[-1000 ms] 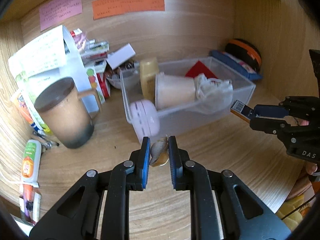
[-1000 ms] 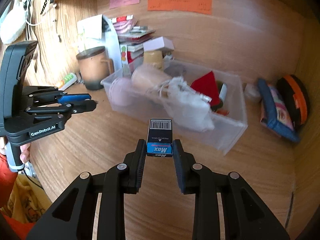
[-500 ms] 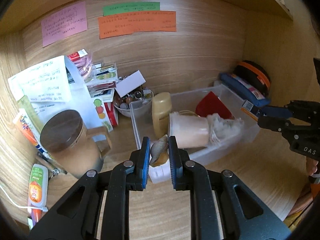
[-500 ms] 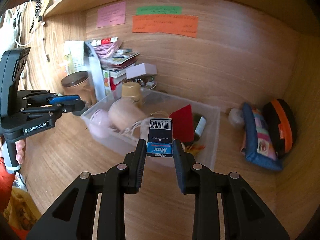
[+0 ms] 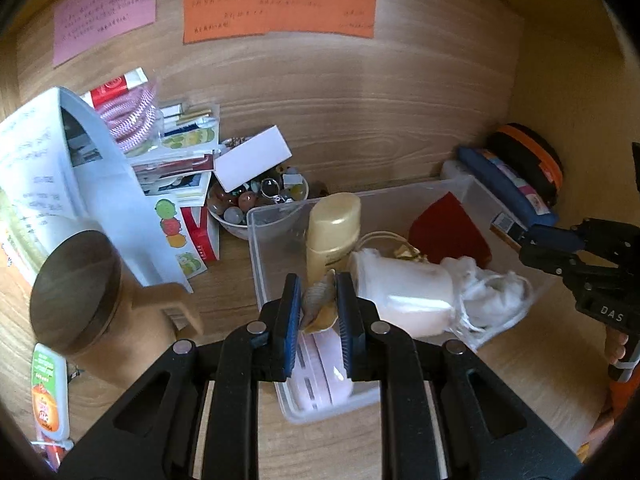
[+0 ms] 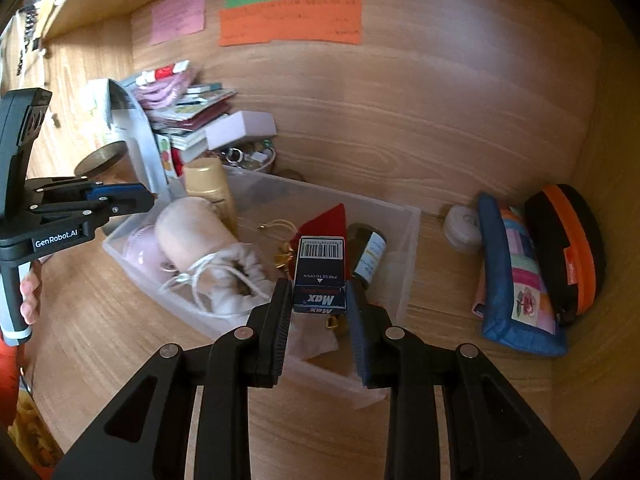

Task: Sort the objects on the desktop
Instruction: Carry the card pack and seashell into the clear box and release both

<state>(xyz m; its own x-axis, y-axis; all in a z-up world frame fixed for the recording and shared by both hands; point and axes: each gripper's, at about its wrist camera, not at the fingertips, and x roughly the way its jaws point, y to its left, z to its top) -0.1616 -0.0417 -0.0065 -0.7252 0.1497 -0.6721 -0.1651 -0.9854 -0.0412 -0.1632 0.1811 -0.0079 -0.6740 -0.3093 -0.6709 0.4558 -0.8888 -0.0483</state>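
My left gripper (image 5: 318, 300) is shut on a brown spiral seashell (image 5: 318, 300) and holds it above the left end of a clear plastic bin (image 5: 260, 264). My right gripper (image 6: 320, 300) is shut on a small blue "Max" staple box (image 6: 320, 276) above the bin's (image 6: 408, 248) near right side. The bin holds a yellow bottle (image 5: 332, 232), a pale drawstring pouch (image 5: 404, 296), a pink round case (image 5: 320, 372), a red cloth (image 5: 448, 228) and a dark bottle (image 6: 368, 256). Each gripper shows in the other's view, the left (image 6: 148, 200) and the right (image 5: 516, 236).
A brown lidded mug (image 5: 80, 292), papers and packets (image 5: 160, 152), and a bowl of beads (image 5: 256, 200) stand left of the bin. A blue patchwork pouch (image 6: 516, 272), a black-orange case (image 6: 568, 252) and a white round item (image 6: 460, 228) lie at the right wall. Notes hang on the back panel (image 5: 280, 12).
Both grippers have moved forward and up with their loads and now hang over the bin; the seashell and the staple box stay gripped.
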